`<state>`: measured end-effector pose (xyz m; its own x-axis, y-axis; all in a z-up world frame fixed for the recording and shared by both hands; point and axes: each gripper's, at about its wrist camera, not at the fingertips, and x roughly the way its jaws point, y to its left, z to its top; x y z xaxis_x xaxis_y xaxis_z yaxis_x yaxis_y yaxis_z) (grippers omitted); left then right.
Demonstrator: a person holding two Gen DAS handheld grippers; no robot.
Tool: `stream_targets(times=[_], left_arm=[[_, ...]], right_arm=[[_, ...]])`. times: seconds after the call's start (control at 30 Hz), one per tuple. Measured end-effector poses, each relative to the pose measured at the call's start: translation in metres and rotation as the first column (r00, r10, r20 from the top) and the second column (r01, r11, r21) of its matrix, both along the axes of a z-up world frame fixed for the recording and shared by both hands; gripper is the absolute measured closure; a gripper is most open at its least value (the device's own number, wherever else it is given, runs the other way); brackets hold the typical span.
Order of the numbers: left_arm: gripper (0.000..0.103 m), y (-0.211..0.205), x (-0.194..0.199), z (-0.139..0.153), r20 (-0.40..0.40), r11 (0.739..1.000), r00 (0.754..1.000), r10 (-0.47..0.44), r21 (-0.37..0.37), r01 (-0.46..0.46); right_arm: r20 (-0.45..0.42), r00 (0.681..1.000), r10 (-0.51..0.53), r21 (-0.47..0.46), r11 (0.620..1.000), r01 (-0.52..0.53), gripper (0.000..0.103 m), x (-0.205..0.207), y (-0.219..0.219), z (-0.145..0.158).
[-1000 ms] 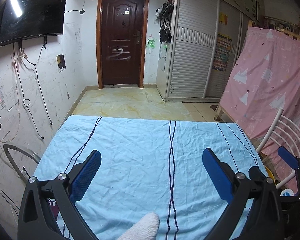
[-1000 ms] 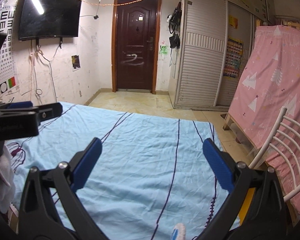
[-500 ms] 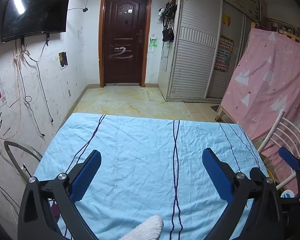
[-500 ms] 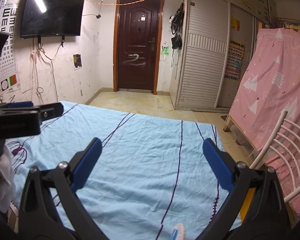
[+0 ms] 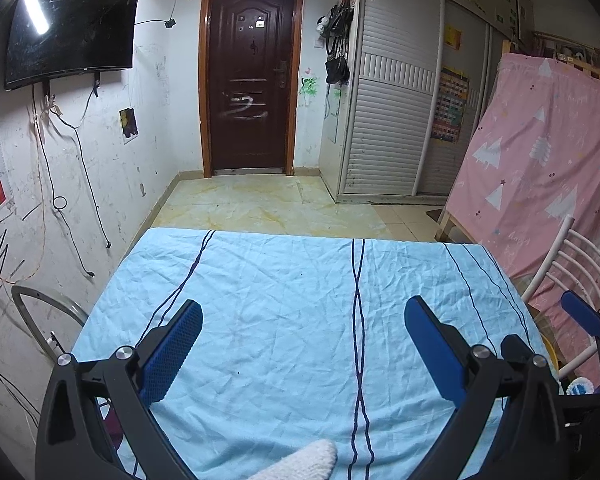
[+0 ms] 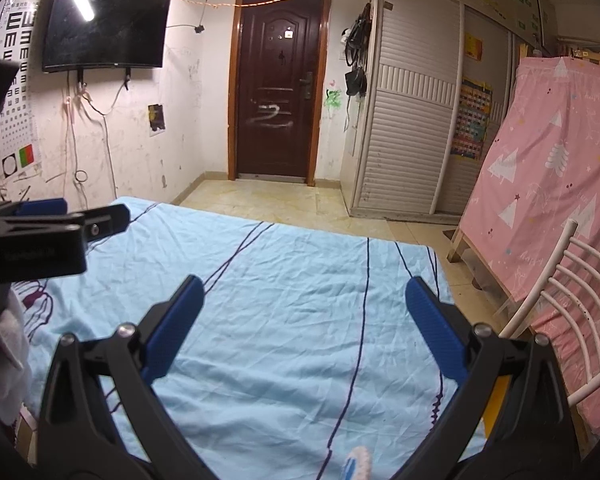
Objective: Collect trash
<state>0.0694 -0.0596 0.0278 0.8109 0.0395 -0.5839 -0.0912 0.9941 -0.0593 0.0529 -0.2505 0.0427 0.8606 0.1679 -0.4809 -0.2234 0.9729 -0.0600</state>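
right gripper: jaws wide apart, holding nothing
blue sheet: wrinkled, dark stripes
left gripper: at left edge

Wrinkled matt cotton-like sheet, glossy wooden door

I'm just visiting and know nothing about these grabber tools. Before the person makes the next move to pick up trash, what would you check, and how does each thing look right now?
1. Left gripper open and holding nothing: ok.
2. Right gripper open and holding nothing: ok.
3. Trash to grab on the blue sheet: not ok, none shows between or ahead of either gripper.
4. The two grippers apart from each other: ok, they sit side by side with a gap.
5. White chair at the right edge out of the right gripper's way: ok.
6. Somewhere to drop the trash: cannot tell, no bin is clearly in view.
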Motion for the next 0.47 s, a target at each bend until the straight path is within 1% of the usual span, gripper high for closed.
stream_targets(times=[0.17, 0.47], left_arm=[[0.011, -0.0013, 0.0008, -0.0006, -0.003, 1.000, 1.000, -0.003, 0.003, 0.003], [0.011, 0.0048, 0.0044, -0.0047, -0.025, 1.000, 1.000, -0.005, -0.016, 0.005]], right_arm=[[-0.002, 1.000, 0.003, -0.003, 1.000, -0.003, 0.006, 0.0014, 0.0012, -0.0017], [-0.008, 1.000, 0.001, -0.006, 1.000, -0.002, 0.006, 0.0037, 0.0024, -0.0032]])
